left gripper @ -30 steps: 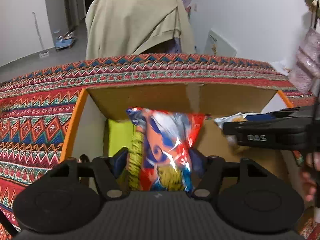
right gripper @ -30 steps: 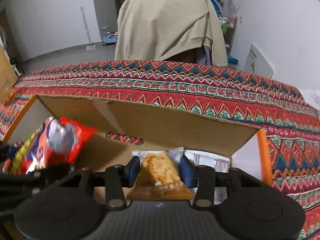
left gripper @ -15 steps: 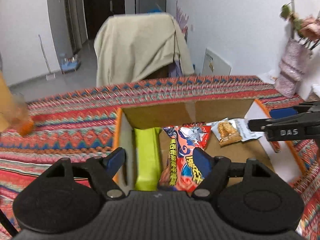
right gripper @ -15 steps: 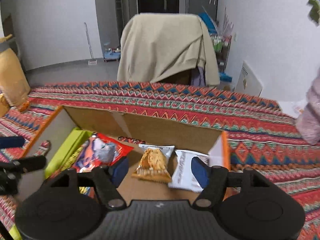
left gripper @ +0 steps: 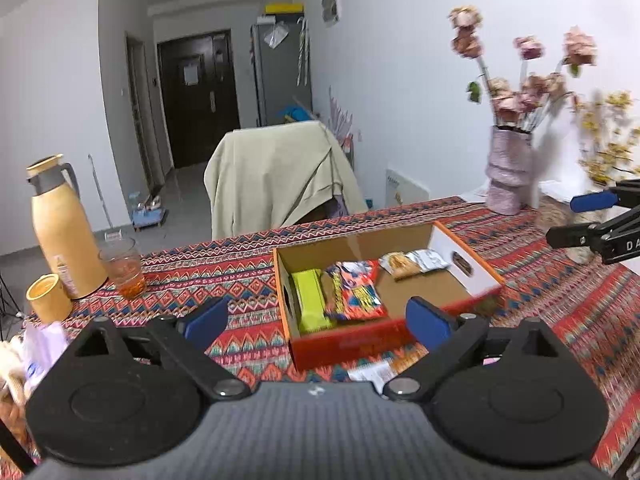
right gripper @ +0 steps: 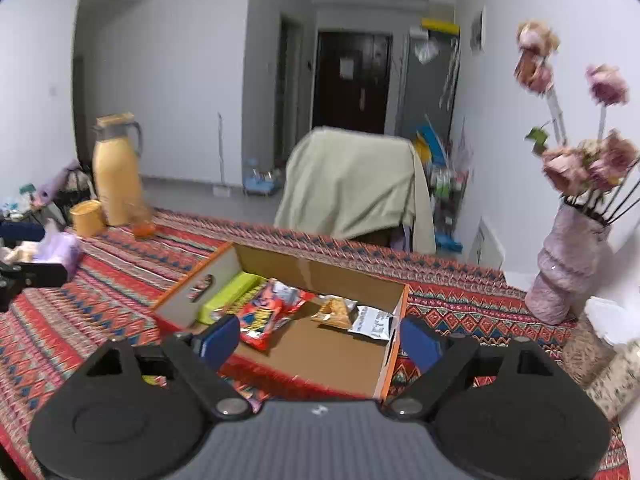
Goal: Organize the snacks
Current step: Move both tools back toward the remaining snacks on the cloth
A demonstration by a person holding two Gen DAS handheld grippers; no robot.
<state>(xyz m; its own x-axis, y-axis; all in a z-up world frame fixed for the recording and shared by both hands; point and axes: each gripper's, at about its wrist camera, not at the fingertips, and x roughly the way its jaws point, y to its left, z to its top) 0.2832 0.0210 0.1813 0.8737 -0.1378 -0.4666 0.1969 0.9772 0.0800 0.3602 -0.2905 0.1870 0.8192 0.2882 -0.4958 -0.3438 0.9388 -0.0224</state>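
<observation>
An open cardboard box with orange edges sits on the patterned tablecloth. Inside lie a lime-green pack, a red and blue snack bag, a small orange snack packet and a white sachet. My left gripper hangs above and in front of the box, its jaws opening with nothing between them. My right gripper is likewise back from the box, jaws opening and empty; it also shows at the right edge of the left wrist view.
A tan thermos jug, a yellow cup and a glass of orange liquid stand at the table's left. A vase of dried flowers stands at the right. A cloth-draped chair is behind the table.
Both grippers let go of their snacks, which now lie in the box, opened wide and pulled back and up from the box.
</observation>
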